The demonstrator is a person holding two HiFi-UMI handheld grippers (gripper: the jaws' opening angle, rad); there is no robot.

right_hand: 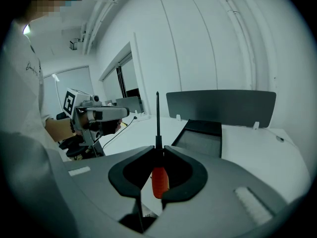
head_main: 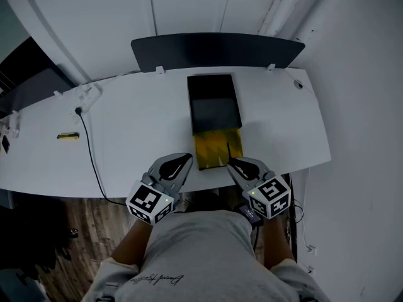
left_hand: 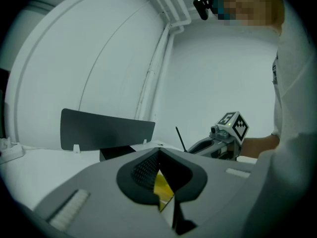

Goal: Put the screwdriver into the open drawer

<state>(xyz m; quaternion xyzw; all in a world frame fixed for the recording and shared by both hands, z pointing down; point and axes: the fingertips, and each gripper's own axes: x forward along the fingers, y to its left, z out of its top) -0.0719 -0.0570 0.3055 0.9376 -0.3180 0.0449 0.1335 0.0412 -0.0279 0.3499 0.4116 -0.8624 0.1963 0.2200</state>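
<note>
Red-handled screwdriver (right_hand: 159,180) — yellow drawer (head_main: 217,146)

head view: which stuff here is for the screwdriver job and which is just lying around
Job:
- screwdriver, clamped in the right gripper
- open drawer, yellow inside
- black drawer box

Lying about:
- power strip and black cable
- small yellow item, far left
- dark back panel

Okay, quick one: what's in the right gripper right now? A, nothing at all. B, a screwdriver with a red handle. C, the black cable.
B: in the right gripper view the right gripper has its jaws closed on the screwdriver at its red handle, with the dark shaft sticking out ahead.
</note>
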